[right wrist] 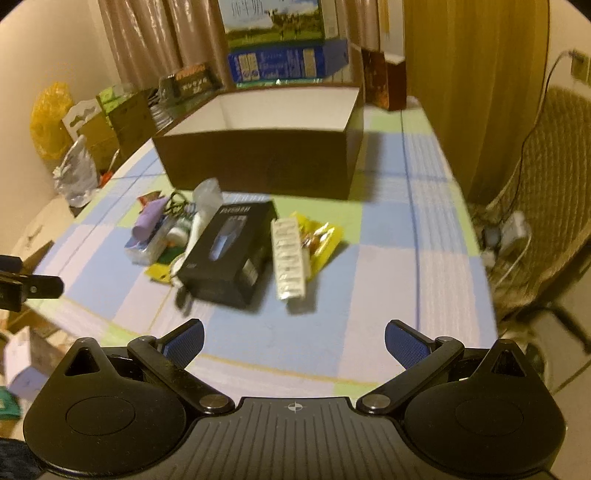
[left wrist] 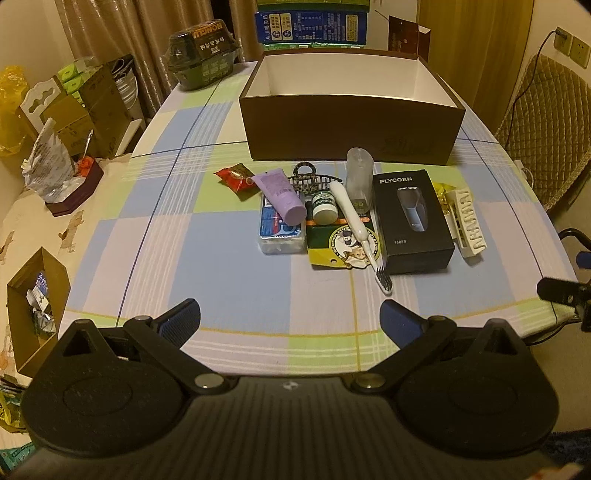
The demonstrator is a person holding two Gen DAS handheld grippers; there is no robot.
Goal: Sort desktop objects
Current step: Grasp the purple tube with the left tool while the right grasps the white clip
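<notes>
Checked tablecloth (left wrist: 155, 236), tan curtains (left wrist: 110, 33), quilted chair (left wrist: 546, 122), warm light.

A table (left wrist: 155, 236) covered in a blue, green and lilac checked cloth is carrying a large open brown box (left wrist: 351, 125) with a white interior at its far side. In front of the box, a red sachet (left wrist: 233, 176), a tissue pack (left wrist: 281, 236), a green-and-yellow card packet (left wrist: 343, 248), a black shaver box (left wrist: 415, 221), a white comb-like clip (left wrist: 467, 225) and a yellow wrapper (right wrist: 323, 242) are lying clustered on the cloth. A dark wrapped package (left wrist: 202, 55) is sitting at the far left corner.
</notes>
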